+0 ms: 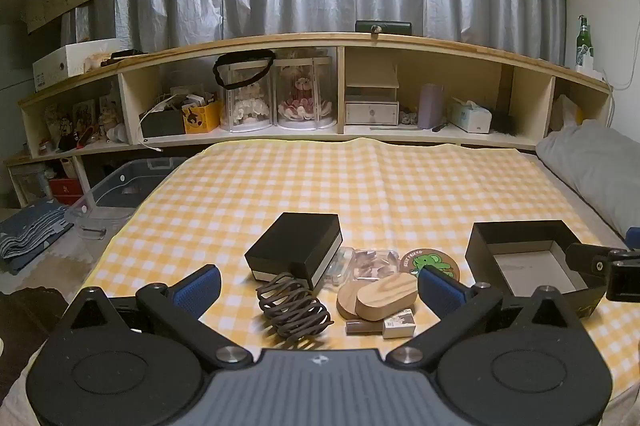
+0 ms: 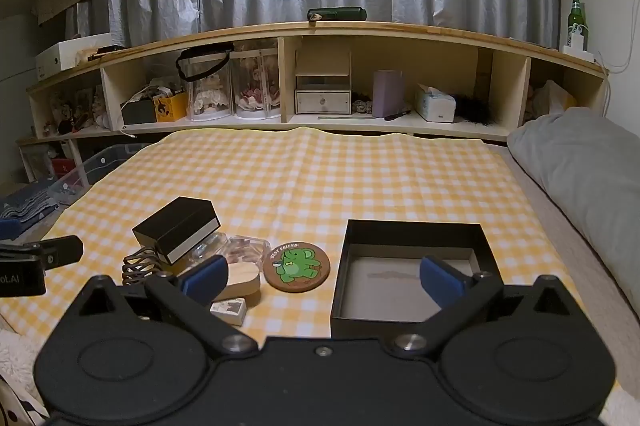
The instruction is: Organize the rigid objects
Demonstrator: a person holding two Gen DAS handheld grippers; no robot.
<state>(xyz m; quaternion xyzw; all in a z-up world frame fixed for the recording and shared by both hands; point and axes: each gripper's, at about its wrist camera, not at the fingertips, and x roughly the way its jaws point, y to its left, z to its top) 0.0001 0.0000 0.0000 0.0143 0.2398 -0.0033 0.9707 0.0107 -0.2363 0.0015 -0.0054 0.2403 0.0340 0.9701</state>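
On the yellow checked cloth [image 1: 320, 185] lie a closed black box [image 1: 296, 246], a brown coiled hair clip [image 1: 292, 306], a wooden oval piece [image 1: 380, 296], a clear plastic case [image 1: 372, 262], a green elephant coaster [image 1: 434, 262] and a small white box [image 1: 398, 324]. An open, empty black box [image 1: 524, 258] stands to the right. My left gripper [image 1: 318, 286] is open above the pile. My right gripper [image 2: 322, 278] is open, hovering between the coaster [image 2: 296, 266] and the open black box [image 2: 412, 266]. The closed box [image 2: 176, 228] and small white box [image 2: 229, 310] are at its left.
A wooden shelf unit [image 1: 340, 41] with dolls, boxes and tissues runs along the back. A grey pillow [image 2: 580, 161] lies at the right. A clear storage bin [image 1: 120, 193] sits on the floor at the left.
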